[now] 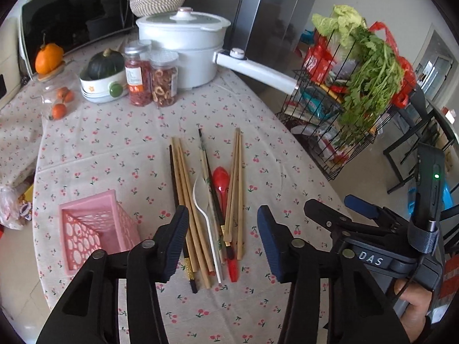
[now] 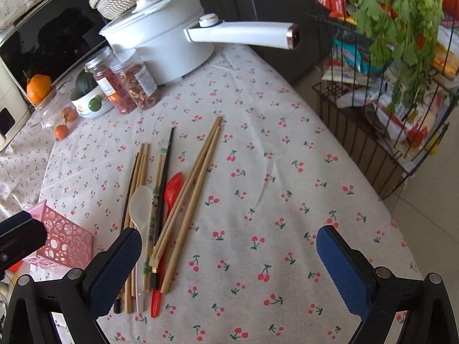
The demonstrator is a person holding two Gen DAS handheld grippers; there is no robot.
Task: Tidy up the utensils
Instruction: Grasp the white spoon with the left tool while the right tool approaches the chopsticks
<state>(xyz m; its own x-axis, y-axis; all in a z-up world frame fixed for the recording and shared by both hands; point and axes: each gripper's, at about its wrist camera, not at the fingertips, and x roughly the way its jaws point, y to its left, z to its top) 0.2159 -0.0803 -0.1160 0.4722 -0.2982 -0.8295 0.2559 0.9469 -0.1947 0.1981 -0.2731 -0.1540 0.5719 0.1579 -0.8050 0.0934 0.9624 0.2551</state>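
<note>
A: What is on the surface [image 1: 114, 132]?

B: A cloth with little cherries covers it. A bunch of chopsticks [image 1: 189, 200] lies in a loose pile near the near edge, in the middle. A white spoon [image 1: 202, 197] and a red spoon [image 1: 222, 185] lie mixed in with them.

A: Where do they go?

B: I see a pink basket [image 1: 91, 229] with round holes. It stands close to the left edge, just beside the pile, and nothing shows inside it.

A: What is the left hand-held gripper [image 1: 222, 240] doing?

B: Its two dark pads stand about half apart, over the near ends of the chopsticks. The left pad hides part of the pile. I cannot tell if it touches. It holds nothing.

A: And the right hand-held gripper [image 2: 229, 269]?

B: Its blue pads stand wide apart. Only bare cloth shows between them, and the pile is beside its left pad. A hand [image 1: 413, 309] holds it.

A: What is at the far edge?

B: A white pot [image 1: 180, 48] with a long handle, two jars [image 1: 152, 77] and a small green pumpkin [image 1: 104, 64] in a bowl.
</note>
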